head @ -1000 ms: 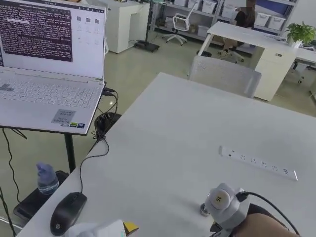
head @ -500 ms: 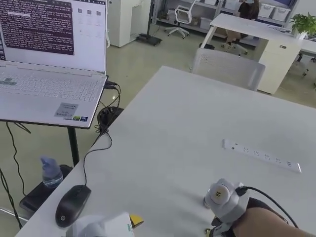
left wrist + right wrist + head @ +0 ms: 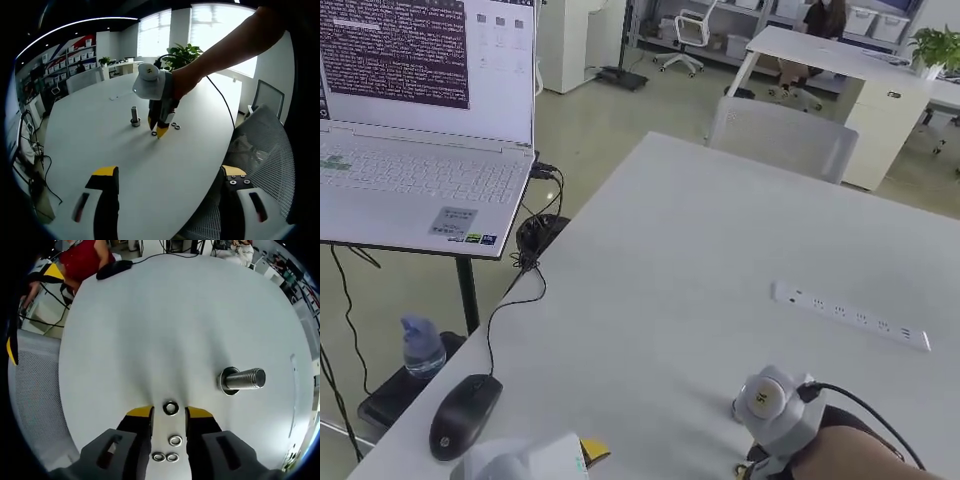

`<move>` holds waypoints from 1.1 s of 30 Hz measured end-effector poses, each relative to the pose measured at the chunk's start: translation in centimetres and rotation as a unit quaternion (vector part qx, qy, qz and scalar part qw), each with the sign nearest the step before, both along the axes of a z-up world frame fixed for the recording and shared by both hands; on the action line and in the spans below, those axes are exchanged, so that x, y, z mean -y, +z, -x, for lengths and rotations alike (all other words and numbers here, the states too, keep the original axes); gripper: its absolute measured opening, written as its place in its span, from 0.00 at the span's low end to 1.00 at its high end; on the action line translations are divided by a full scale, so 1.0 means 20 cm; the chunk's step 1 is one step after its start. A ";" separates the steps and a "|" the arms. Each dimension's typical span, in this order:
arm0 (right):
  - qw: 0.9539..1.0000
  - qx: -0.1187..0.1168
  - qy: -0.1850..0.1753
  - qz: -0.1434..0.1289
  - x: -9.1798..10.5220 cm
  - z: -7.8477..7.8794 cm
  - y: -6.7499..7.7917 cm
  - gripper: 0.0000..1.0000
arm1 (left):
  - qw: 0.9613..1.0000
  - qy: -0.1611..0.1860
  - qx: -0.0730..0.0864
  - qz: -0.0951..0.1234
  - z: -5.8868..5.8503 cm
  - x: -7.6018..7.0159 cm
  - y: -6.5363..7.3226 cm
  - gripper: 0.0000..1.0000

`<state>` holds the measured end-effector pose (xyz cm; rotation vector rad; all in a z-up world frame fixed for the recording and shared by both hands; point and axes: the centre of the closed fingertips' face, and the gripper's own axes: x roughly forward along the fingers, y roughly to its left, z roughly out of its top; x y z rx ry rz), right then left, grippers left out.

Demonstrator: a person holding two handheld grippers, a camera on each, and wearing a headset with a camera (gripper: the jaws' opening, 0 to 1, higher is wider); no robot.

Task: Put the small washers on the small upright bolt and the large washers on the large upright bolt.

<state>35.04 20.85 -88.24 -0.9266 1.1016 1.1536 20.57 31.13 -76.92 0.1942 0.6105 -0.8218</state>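
- Steel washer lies flat on the white table, right between the yellow tips of the right gripper. Its jaws stand a little apart and have not closed on the ring.
- Three more washers lie close together, nearer the tool's body. One upright bolt stands off to the side, well apart from them.
- Wide and empty, the left gripper hangs near the table's edge.
- My worry is that so thin a ring could skid or flip out as the jaws pinch, scattering its neighbours.
- It could also go on the wrong bolt, as I cannot tell whether this one is the small or the large.
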 end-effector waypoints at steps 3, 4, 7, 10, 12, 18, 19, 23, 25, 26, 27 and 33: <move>1.000 0.005 -0.001 0.002 0.00 -0.01 0.00 0.18 | 1.000 -0.002 -0.001 -0.003 0.00 -0.01 -0.01 0.82; 1.000 0.008 0.004 0.004 0.00 -0.01 0.00 0.14 | 1.000 -0.001 -0.001 -0.004 0.00 -0.01 -0.01 0.82; 1.000 0.003 -0.001 0.007 0.00 -0.01 0.00 0.14 | 1.000 0.006 0.002 0.001 -0.01 -0.02 0.00 0.83; 1.000 0.002 0.004 0.011 0.00 -0.02 -0.01 0.14 | 1.000 0.006 0.000 -0.002 -0.01 -0.03 -0.01 0.83; 1.000 0.004 0.004 0.013 0.00 -0.01 -0.01 0.14 | 1.000 0.004 0.001 -0.003 -0.01 -0.03 -0.01 0.83; 1.000 0.008 0.005 0.014 0.00 -0.01 0.00 0.13 | 1.000 0.002 0.000 -0.001 0.00 -0.02 -0.01 0.82; 1.000 0.007 0.003 0.015 0.00 -0.01 0.00 0.13 | 1.000 0.002 0.000 0.000 0.00 -0.02 0.00 0.82; 1.000 0.005 0.005 0.013 0.00 -0.01 -0.01 0.13 | 1.000 0.002 0.003 -0.002 0.00 -0.02 0.01 0.82; 1.000 -0.001 -0.001 0.010 0.00 -0.01 -0.01 0.13 | 1.000 0.004 0.003 -0.002 -0.01 -0.02 0.01 0.82; 1.000 -0.001 0.000 0.008 0.00 -0.01 0.00 0.13 | 1.000 0.003 0.005 -0.002 -0.01 -0.02 0.02 0.82; 1.000 -0.001 0.001 0.009 0.01 -0.01 0.00 0.13 | 1.000 0.004 0.005 -0.001 -0.01 -0.02 0.02 0.82; 1.000 -0.004 0.002 0.009 0.01 0.01 0.03 0.13 | 1.000 0.005 0.008 0.000 -0.02 -0.01 0.03 0.82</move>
